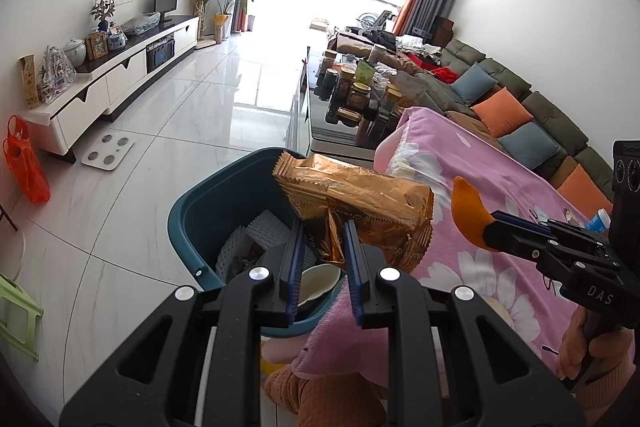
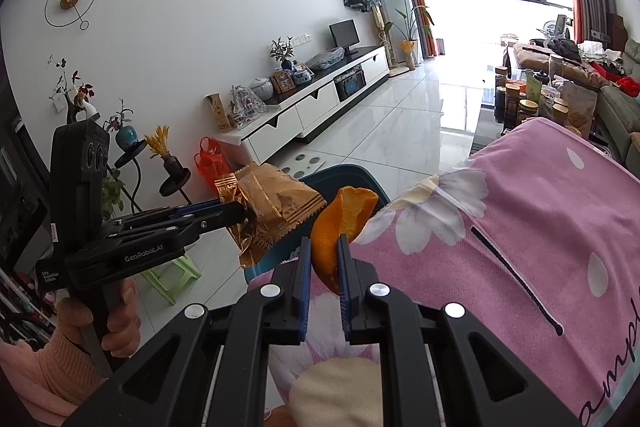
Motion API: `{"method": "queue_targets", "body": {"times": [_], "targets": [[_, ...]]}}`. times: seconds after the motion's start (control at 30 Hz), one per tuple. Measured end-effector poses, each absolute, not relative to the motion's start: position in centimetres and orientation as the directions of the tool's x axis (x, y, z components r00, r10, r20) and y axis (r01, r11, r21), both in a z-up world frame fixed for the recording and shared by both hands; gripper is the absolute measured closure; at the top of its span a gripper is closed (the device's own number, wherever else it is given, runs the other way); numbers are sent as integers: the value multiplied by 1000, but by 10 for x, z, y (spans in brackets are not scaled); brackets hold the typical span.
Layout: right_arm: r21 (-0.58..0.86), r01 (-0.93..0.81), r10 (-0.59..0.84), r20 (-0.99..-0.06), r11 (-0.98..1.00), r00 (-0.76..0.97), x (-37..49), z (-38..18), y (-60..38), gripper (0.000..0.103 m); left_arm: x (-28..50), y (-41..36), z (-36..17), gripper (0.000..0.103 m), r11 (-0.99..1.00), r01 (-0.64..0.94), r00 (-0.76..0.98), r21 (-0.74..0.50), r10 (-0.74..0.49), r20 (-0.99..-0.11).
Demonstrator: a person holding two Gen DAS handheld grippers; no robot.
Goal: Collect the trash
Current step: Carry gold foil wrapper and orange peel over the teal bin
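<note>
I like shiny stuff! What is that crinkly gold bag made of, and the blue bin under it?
The crinkly gold snack wrapper looks like thin metallised foil film: it glints and creases sharply. The dark teal rectangular bin seems moulded plastic, smooth with a dull sheen and rounded corners, though I can't be sure.

Left gripper [image 1: 322,227] clamped on a crinkled gold wrapper [image 1: 356,203], above a teal bin [image 1: 200,211] on the tiled floor. To the right, right gripper [image 1: 490,227] pinching orange peel [image 1: 468,215] over pink floral blanket [image 1: 500,259].
</note>
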State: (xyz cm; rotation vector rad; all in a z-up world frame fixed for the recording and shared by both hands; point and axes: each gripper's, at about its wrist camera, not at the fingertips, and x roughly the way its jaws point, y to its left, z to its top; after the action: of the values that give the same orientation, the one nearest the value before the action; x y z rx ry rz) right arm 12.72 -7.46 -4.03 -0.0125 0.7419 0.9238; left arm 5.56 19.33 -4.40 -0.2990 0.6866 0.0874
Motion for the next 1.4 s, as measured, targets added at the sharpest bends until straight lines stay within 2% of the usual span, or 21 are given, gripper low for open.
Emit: {"method": "queue_targets", "body": {"times": [1.4], "targets": [[285,-752,721,-605,594,339,132,-45,-44,92,57,203,-45,83,945,-228,767,-236,25,-641]]}}
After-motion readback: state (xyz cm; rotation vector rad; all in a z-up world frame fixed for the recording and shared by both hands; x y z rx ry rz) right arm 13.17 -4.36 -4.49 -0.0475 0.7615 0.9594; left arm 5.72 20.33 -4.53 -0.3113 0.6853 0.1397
